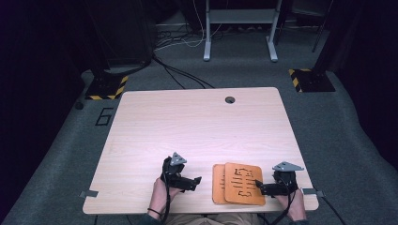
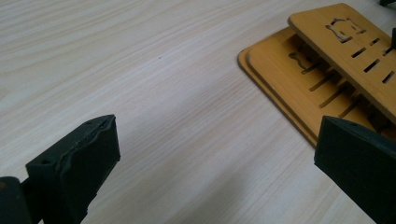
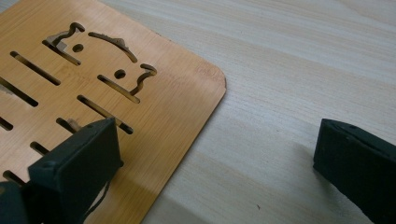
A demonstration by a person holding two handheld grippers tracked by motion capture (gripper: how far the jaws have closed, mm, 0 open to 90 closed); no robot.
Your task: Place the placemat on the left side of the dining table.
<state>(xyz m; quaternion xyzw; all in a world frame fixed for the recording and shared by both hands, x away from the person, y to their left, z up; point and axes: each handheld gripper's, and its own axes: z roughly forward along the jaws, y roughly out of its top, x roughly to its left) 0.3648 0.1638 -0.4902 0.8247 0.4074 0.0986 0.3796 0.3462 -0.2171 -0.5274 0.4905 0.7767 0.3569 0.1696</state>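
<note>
Two orange-brown wooden boards with cut-out slots lie stacked near the table's front edge, the top board [image 1: 243, 183] shifted right over the lower board [image 1: 218, 183]. My left gripper [image 1: 196, 182] rests on the table just left of them, open, pointing toward the lower board [image 2: 285, 79]. My right gripper [image 1: 259, 186] sits at the stack's right edge, open, one jaw above the top board [image 3: 116, 84] and the other over bare table. Nothing is between either pair of jaws.
The light wooden table [image 1: 187, 126] has a round cable hole [image 1: 229, 100] near its far edge. Beyond it are grey carpet, cables, a white desk frame [image 1: 239, 28] and yellow-black striped stand bases [image 1: 107, 88].
</note>
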